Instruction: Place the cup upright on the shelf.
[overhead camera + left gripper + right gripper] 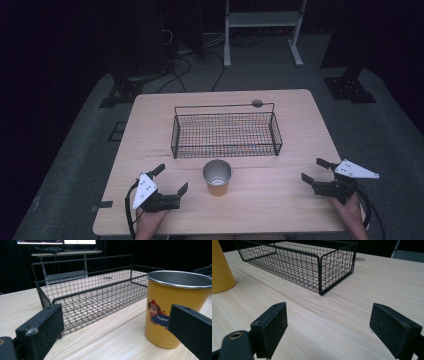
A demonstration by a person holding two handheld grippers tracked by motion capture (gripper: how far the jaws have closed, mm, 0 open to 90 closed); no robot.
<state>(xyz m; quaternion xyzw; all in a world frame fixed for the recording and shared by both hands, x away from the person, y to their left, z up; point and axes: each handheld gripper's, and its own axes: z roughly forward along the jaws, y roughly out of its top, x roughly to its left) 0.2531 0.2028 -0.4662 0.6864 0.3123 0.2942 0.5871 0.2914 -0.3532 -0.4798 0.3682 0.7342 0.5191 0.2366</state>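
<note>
Left gripper gapes beside yellow cup.

A yellow cup with a silver steel rim and a cartoon puppy print in red and blue stood on a pale wood-grain table beside a black wire-mesh basket; both grippers' jaws were black.

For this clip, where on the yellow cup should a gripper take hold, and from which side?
Probably around the yellow cup's side wall, below its metal rim, coming in level from the left gripper, which is open and nearest. The cup stands upright and tapers downward, so a hold under the wider top should resist slipping. The wire basket blocks the far side.
</note>
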